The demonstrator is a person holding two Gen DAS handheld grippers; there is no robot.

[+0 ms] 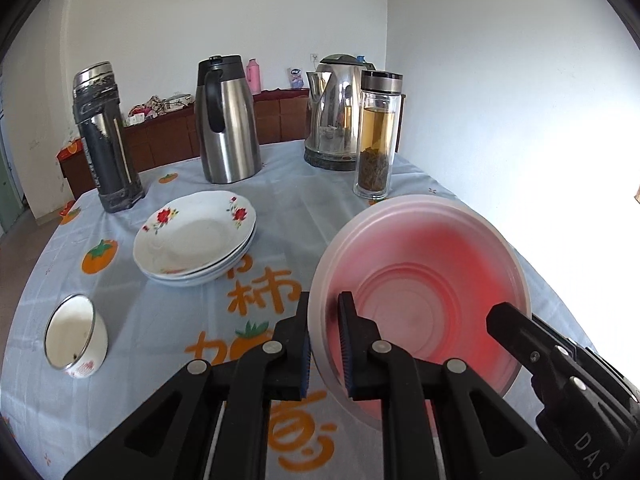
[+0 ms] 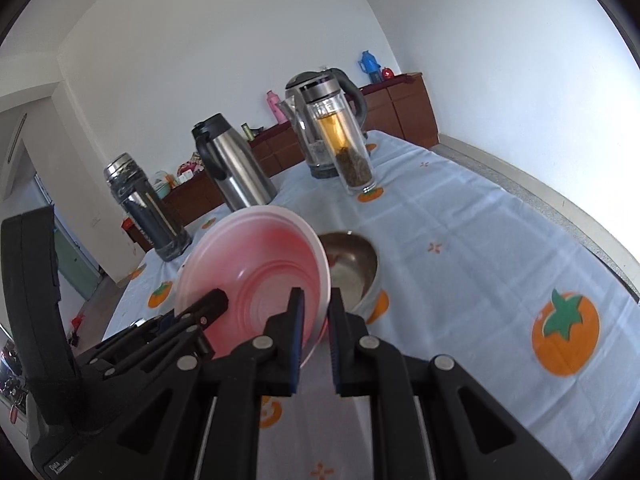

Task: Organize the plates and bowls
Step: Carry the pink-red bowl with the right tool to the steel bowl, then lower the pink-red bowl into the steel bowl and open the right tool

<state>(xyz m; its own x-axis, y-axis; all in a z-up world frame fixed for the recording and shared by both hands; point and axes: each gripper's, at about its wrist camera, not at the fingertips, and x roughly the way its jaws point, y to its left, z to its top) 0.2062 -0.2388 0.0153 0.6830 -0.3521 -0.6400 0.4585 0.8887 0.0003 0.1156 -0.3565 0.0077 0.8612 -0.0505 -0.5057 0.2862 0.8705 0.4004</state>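
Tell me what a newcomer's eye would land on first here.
The translucent pink plastic bowl, tilted above the table, pinched at opposite rims by the left gripper and right gripper. Next, the stack of white flowered plates on the persimmon-print tablecloth, then the steel flasks along the far edge.

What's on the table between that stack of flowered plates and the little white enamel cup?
Nothing but bare cloth. In the left wrist view, only the pale blue tablecloth with orange fruit prints lies between the stacked white flowered plates and the tipped white enamel cup.
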